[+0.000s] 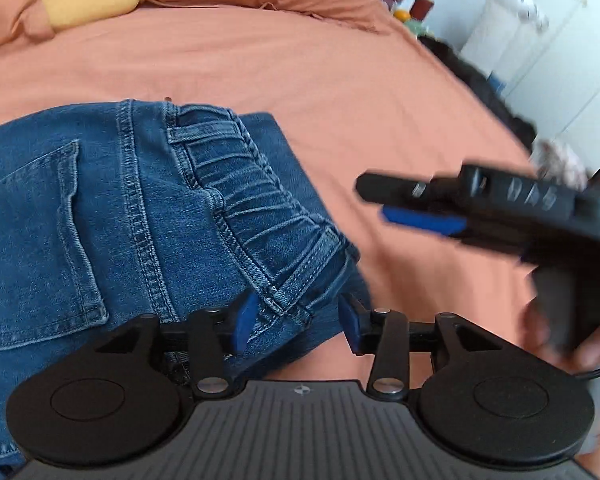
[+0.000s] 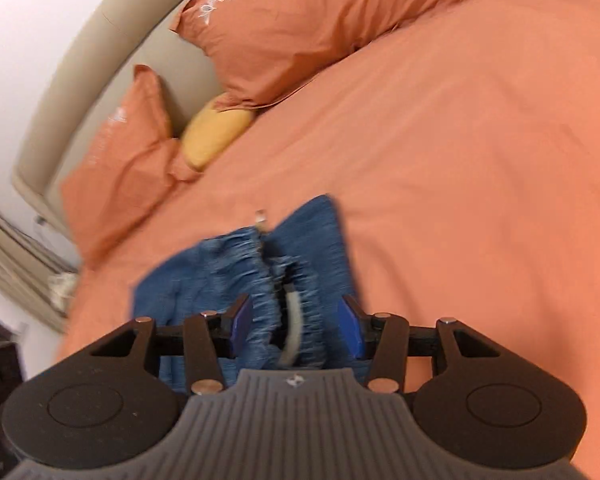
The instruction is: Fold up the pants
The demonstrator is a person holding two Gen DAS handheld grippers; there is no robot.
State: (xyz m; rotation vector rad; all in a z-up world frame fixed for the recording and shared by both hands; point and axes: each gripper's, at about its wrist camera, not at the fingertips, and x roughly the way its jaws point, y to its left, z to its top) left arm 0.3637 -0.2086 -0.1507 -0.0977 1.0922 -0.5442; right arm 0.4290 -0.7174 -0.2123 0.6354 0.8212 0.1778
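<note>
The jeans (image 1: 100,216) lie folded on the orange bed (image 1: 340,80). Both the left tongs (image 1: 296,322) and right tongs (image 2: 296,326) stand spread astride the waistband (image 1: 236,184), pinching nothing. Likely the closing step; next, a neat final fold or tidy.

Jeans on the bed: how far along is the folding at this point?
Done: the jeans lie on the orange bedsheet already doubled over, the gathered waistband on top of a lower denim layer. In hand: nothing gripped; the left gripper stands open around the waistband corner, and the right gripper is open over the jeans. Left: I can't tell; their far end is out of view.
</note>
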